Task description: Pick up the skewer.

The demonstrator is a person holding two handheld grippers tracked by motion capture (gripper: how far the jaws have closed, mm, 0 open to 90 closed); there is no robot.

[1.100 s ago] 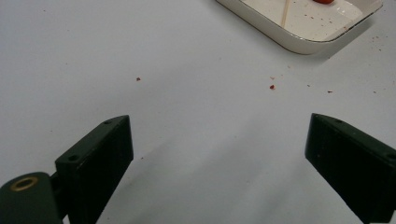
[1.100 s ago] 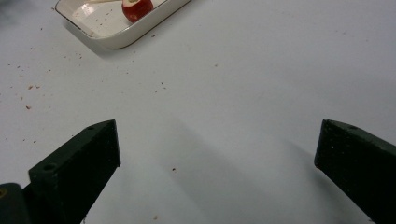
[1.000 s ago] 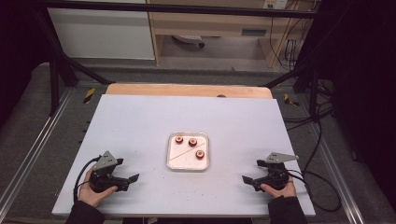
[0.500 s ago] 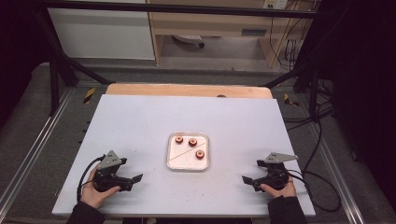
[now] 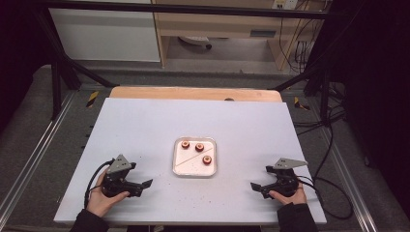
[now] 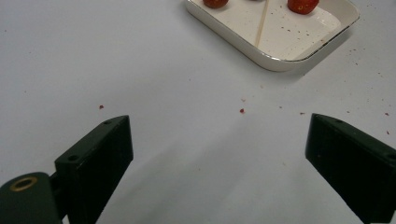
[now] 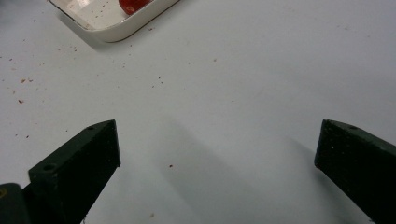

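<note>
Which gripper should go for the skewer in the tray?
Left, probably. The skewer lies in the tray's left half, its near end toward the left gripper. The right gripper is open too, but farther off.

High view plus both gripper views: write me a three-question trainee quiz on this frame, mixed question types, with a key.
1. True or false: the left gripper is shut on a red fruit piece.
2. How many red fruit pieces lie in the white tray? A) two B) three C) five
3. Fill in: a thin wooden ____ lies slantwise in the tray, beside the fruit.

Key:
1. False. Its fingers stand wide apart over bare table, and so do those of the right gripper.
2. B. Three red fruit pieces sit in the tray.
3. Skewer, lying flat and apart from both grippers.
</note>
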